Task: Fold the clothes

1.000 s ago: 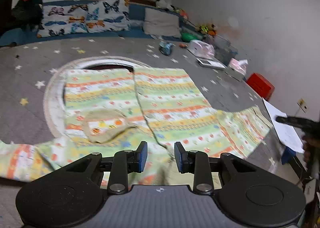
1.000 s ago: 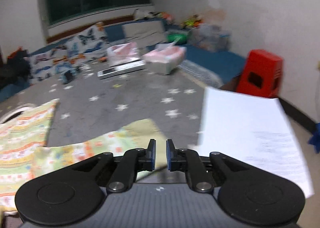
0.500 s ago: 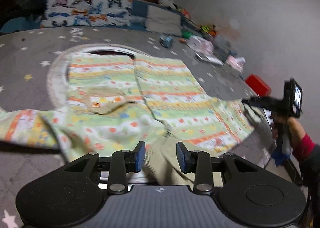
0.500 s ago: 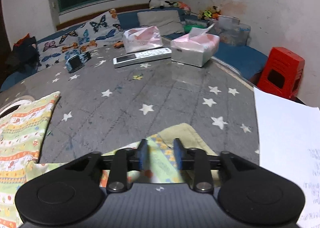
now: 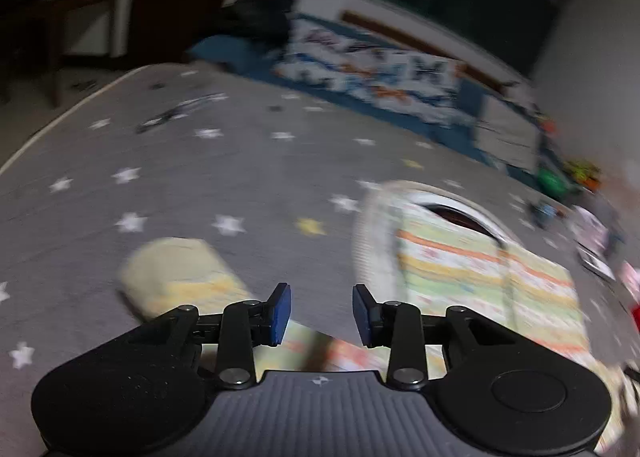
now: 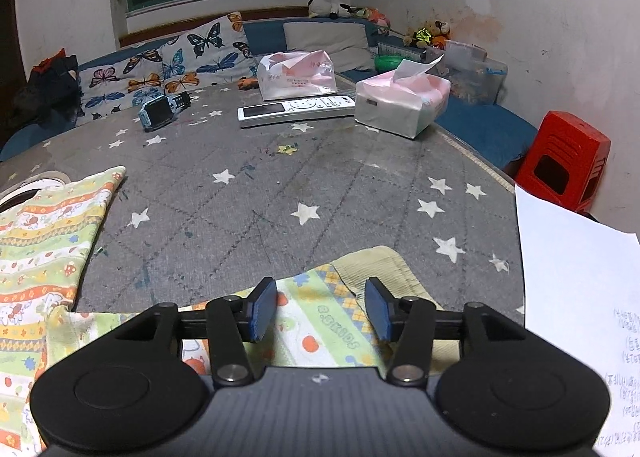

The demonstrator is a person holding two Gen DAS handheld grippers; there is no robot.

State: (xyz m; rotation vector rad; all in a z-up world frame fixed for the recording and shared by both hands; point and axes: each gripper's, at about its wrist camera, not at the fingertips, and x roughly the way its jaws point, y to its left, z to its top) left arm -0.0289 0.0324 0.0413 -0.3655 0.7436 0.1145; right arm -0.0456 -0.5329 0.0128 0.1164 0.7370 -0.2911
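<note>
Both the left gripper [image 5: 321,311] and right gripper [image 6: 320,309] have sprung apart, swinging out to 2 sleeve cuffs [image 6: 376,269] of the striped garment [image 5: 480,277], ready to fold inward.

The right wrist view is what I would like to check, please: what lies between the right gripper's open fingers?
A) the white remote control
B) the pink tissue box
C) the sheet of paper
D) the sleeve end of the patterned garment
D: the right gripper is open over the garment's sleeve end, while the remote and tissue box sit far back and the paper lies off to the right.
</note>
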